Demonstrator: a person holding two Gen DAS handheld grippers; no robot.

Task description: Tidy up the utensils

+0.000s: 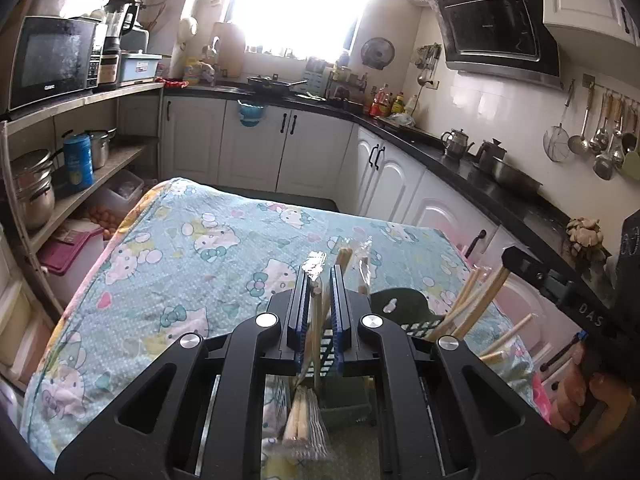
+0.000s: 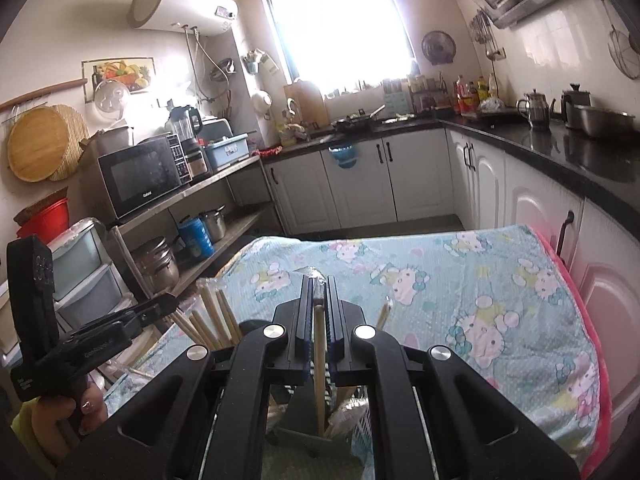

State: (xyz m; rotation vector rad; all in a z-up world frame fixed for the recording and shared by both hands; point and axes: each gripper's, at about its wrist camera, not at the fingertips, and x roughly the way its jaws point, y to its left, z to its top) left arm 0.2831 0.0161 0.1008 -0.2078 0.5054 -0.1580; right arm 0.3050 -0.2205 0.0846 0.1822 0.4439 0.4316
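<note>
Holding, left claw (image 1: pixel 320 280): my jaws pinch wrapped chopsticks (image 1: pixel 316 320).
Right claw (image 2: pixel 319 292): clamped on one wooden chopstick (image 2: pixel 319 360).
Below: dark utensil holder (image 1: pixel 400 308) on cartoon-print desk (image 1: pixel 180 260).

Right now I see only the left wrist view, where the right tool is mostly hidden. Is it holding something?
Observer: Yes. The right tool is shut on one wooden chopstick in a clear wrapper.
Operator: Where does its lower end go?
Observer: It hangs down into the dark holder under the tool.
</note>
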